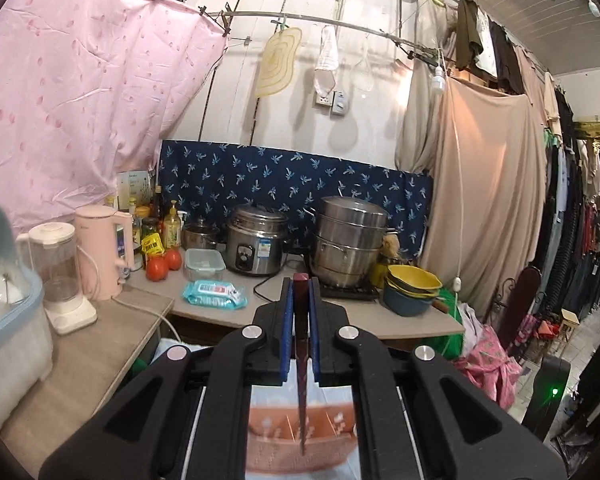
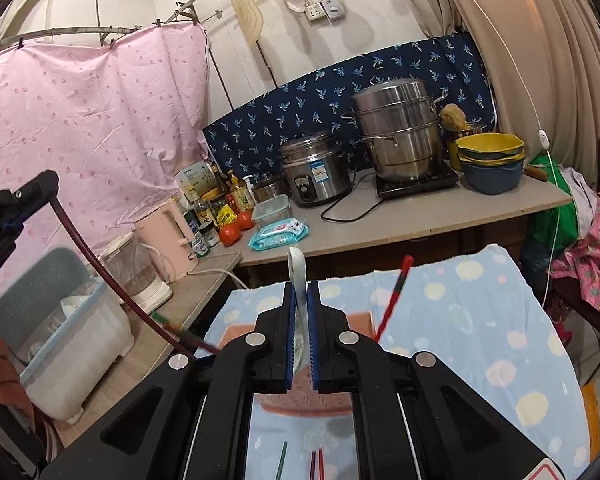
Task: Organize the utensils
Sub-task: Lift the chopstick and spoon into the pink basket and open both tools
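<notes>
My left gripper [image 1: 301, 285] is shut on a dark red chopstick [image 1: 301, 360] that runs down between the blue pads, its tip over a salmon utensil holder [image 1: 268, 436] with compartments. In the right wrist view the left gripper [image 2: 28, 200] is raised at the far left, and its chopstick [image 2: 100, 280] slants down toward the holder [image 2: 236, 332]. My right gripper [image 2: 300, 286] is shut on a white spoon [image 2: 297, 268], handle up and bowl hanging below the pads. A bright red chopstick [image 2: 396, 292] leans in the holder. Green and red chopsticks [image 2: 300, 462] lie on the blue dotted cloth [image 2: 480, 340].
Behind the cloth a counter [image 2: 420, 220] carries a rice cooker [image 2: 314, 172], steamer pot [image 2: 400, 136], stacked bowls [image 2: 490, 160], wipes pack [image 2: 278, 234] and tomatoes [image 2: 230, 234]. A kettle [image 1: 102, 252], blender [image 1: 60, 276] and dish box [image 1: 8, 312] stand left. Hanging clothes [image 1: 588, 220] fill the right.
</notes>
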Tool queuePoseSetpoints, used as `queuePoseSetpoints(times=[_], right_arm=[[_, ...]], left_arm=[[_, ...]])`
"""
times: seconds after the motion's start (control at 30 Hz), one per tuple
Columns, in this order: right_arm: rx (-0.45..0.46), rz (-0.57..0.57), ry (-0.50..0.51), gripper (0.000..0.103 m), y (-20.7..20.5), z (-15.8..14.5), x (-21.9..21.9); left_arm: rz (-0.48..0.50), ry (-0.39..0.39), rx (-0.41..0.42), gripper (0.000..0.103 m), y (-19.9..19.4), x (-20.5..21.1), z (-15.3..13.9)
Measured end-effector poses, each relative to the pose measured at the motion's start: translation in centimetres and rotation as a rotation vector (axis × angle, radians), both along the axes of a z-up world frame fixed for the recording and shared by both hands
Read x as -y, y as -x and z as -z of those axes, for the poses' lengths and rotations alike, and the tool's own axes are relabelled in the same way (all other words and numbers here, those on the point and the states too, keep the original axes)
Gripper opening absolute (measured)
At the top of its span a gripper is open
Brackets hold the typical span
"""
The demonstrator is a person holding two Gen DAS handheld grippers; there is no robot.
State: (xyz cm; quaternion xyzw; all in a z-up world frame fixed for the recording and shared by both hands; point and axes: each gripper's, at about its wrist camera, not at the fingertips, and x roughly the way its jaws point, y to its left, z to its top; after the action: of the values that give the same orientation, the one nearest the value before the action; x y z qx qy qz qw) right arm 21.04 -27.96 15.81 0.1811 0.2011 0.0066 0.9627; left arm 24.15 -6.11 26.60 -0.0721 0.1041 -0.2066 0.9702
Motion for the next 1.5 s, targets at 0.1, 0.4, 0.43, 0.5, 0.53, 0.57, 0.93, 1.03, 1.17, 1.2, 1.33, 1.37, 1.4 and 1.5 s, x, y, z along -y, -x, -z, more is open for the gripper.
queuePoseSetpoints(times=[0.1,0.4,0.43,0.5,0.53,0.57,0.93,1.03,1.17,1.2,1.33,1.37,1.4,1.5], right_arm=[[-0.013,-0.009,-0.007,0.006,-2.3,0.4,0.2],[-0.107,-0.044,0.027,0.006,-6.9,3.6,-1.2],[-0.115,-0.046,0.032,0.006,-7.1,4.0,-1.3],[-0.127,-0.044,0.033,0.006,-7.4,4.7,-1.5],[-0.134,-0.042,0.031,0.006,-7.6,4.9,-1.5],[-0.139,-0.041,0.028,0.006,-7.7,5.1,-1.4],[-0.116,-0.028,0.035,0.017,-6.9,4.8,-1.8],[-0.100,-0.025,0.033,0.019,-6.0,4.3,-1.7],[-0.088,-0.025,0.028,0.019,-4.4,3.9,-1.5],[-0.086,-0.025,0.029,0.019,-4.1,3.8,-1.6],[-0.077,-0.026,0.039,0.019,-1.9,3.7,-1.9],[-0.077,-0.028,0.041,0.019,-1.3,3.7,-2.1],[-0.078,-0.030,0.044,0.019,-0.8,3.7,-2.2],[-0.083,-0.034,0.061,0.020,0.7,4.1,-2.9]], left_arm=[[-0.030,-0.012,0.001,0.007,-2.0,0.6,0.5],[-0.054,-0.049,-0.070,0.007,-6.1,1.3,4.6],[-0.055,-0.055,-0.084,0.007,-6.4,1.4,5.2],[-0.054,-0.063,-0.100,0.007,-6.7,1.3,6.0],[-0.053,-0.064,-0.107,0.007,-6.8,1.3,6.2],[-0.051,-0.064,-0.112,0.007,-6.9,1.2,6.5],[-0.082,-0.066,-0.126,0.026,-6.4,0.1,7.5],[-0.084,-0.067,-0.133,0.026,-5.8,-0.2,7.6],[-0.083,-0.086,-0.134,0.027,-4.3,-0.4,8.0],[-0.083,-0.092,-0.134,0.027,-4.1,-0.5,8.0],[-0.079,-0.117,-0.152,0.027,-2.2,-0.7,8.8],[-0.077,-0.121,-0.161,0.027,-1.7,-0.7,9.1],[-0.073,-0.127,-0.170,0.027,-1.2,-0.8,9.4],[-0.074,-0.149,-0.188,0.027,0.1,-0.8,10.3]])
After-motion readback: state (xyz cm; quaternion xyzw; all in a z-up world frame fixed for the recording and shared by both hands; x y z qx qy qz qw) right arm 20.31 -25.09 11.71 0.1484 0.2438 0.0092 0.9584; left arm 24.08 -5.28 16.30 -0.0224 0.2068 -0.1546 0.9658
